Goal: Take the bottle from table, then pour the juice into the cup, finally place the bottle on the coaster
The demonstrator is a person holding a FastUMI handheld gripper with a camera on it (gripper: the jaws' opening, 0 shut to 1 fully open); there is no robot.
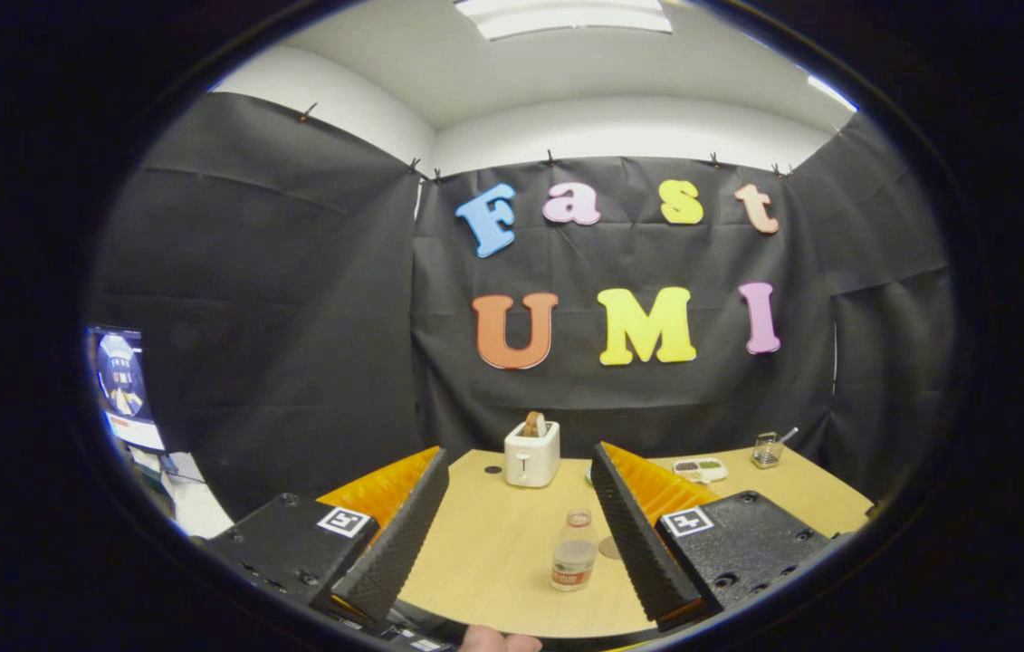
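The tool [512, 543] is spread wide and holds nothing, its two fingers flanking the tabletop [484, 552]. Going left to right: the toaster [532, 453] stands far, near the wall; the bottle [574, 552] stands upright on the tabletop between the fingers, closer to the right one, touching neither; the coaster [609, 547] lies just right of it, partly hidden by that finger. I cannot make out a cup for certain (a small glass container [766, 450] sits far right). The risk: an off-centre approach lets the right finger nudge the bottle over.

The wooden table [493, 552] carries a bottle [574, 552], coaster [609, 547], toaster [531, 453], tray [700, 469] and glass [766, 450].
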